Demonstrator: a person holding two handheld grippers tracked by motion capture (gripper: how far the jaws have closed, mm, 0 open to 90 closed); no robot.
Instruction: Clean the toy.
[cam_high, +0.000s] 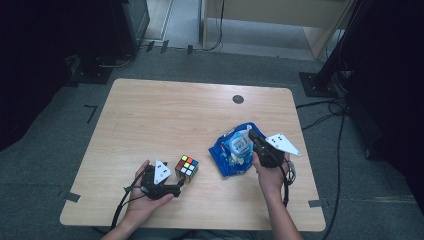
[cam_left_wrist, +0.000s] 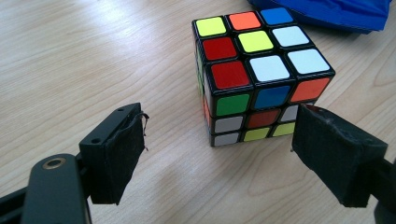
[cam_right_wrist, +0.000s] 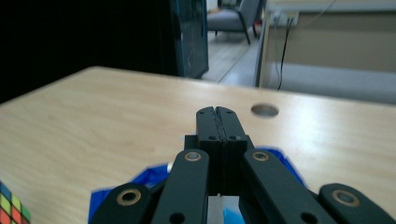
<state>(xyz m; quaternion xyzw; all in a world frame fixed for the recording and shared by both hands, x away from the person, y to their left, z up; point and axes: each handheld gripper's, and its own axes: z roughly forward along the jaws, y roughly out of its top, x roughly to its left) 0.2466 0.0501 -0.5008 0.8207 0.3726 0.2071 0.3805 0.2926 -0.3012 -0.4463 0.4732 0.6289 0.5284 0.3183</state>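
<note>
— Left hand-held gripper (cam_left_wrist: 219, 154): how does it stand?
— Spread; the puzzle cube (cam_left_wrist: 254, 74) sits on the counter (cam_left_wrist: 93, 60) just ahead of its pads, untouched.
— And the right hand-held gripper (cam_right_wrist: 217, 112)?
— Pressed together with nothing between; blue snack bag (cam_high: 235, 150) directly beneath it.

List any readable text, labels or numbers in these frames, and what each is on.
None can be read.
Blue snack bag: light printing on its front, too small and blurred to read.
Rubik's cube: plain coloured stickers, no lettering.
Grey plates on the grippers: dark dots, no characters.
</note>
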